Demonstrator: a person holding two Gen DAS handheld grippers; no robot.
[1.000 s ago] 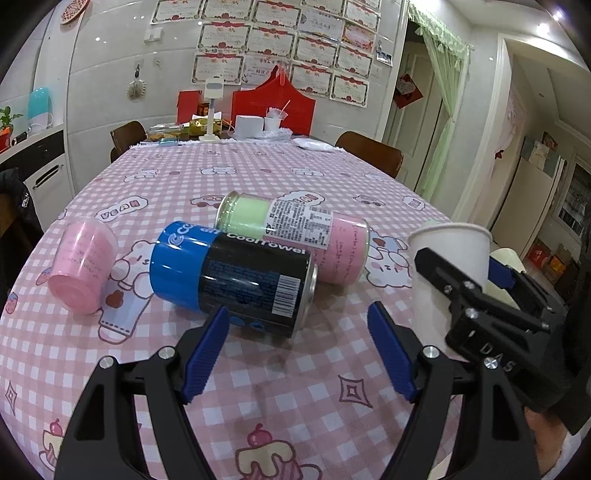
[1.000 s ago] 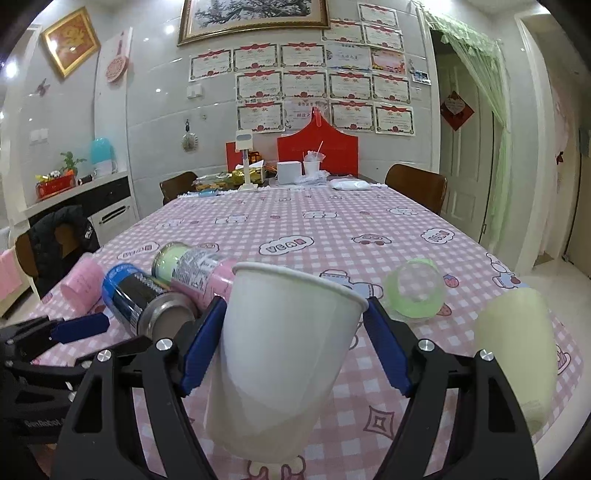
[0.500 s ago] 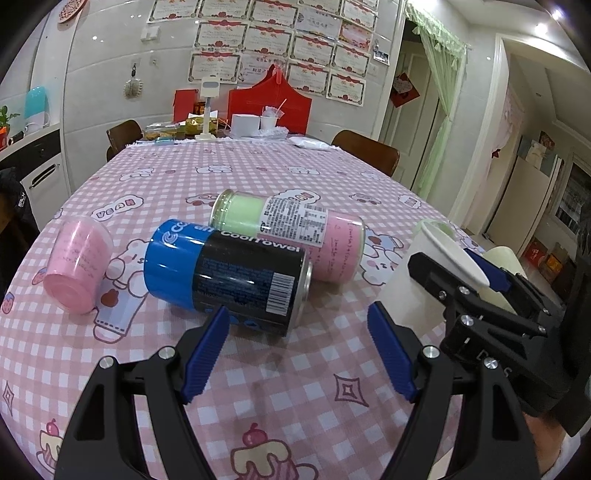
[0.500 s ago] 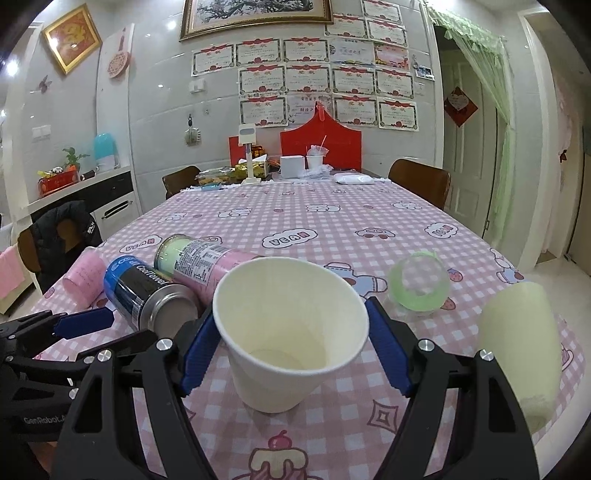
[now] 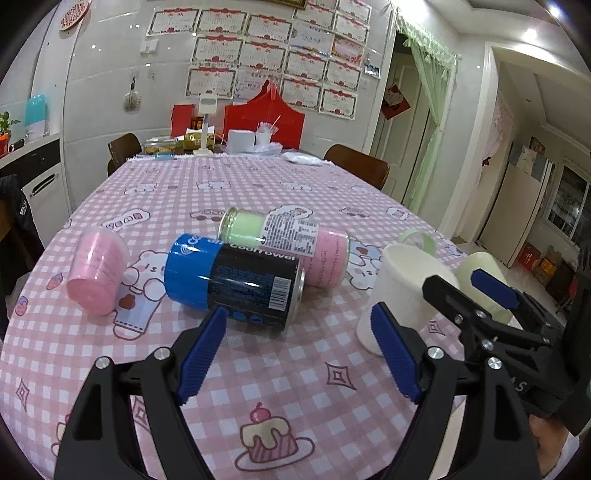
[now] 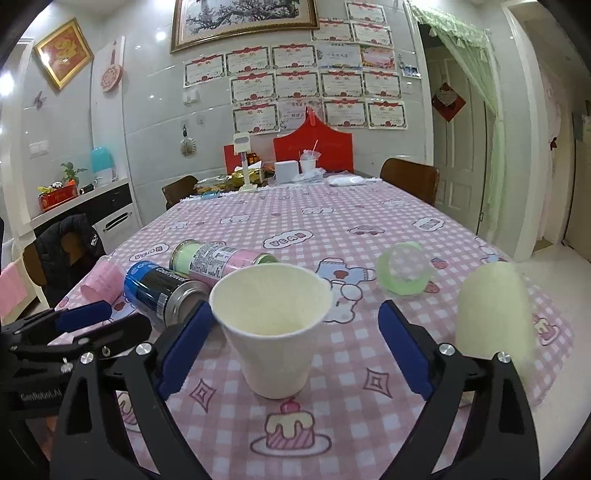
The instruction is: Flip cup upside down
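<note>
The cup [image 6: 272, 328] is standing mouth-up on the table [image 6: 332, 229], between the right gripper's [image 6: 293, 347] spread fingers, gripped by neither. The left gripper [image 5: 301, 358] is hanging released, a can [image 5: 236, 282] lying just ahead.

Room: glossy white-tiled wall [image 6: 155, 122] hung with rows of red-bordered framed certificates [image 6: 317, 86], a gold-framed blossom painting [image 6: 245, 16] and a gold-framed red picture [image 6: 64, 57]. Furniture: long table under a pink checked cartoon tablecloth [image 6: 332, 221], 2 brown wooden chairs [image 6: 410, 181], a black-and-white side cabinet [image 6: 110, 214]. White panelled door [image 6: 458, 162] behind a pale green curtain [image 6: 476, 62]; ceiling spotlights [image 5: 533, 33] lit.
</note>
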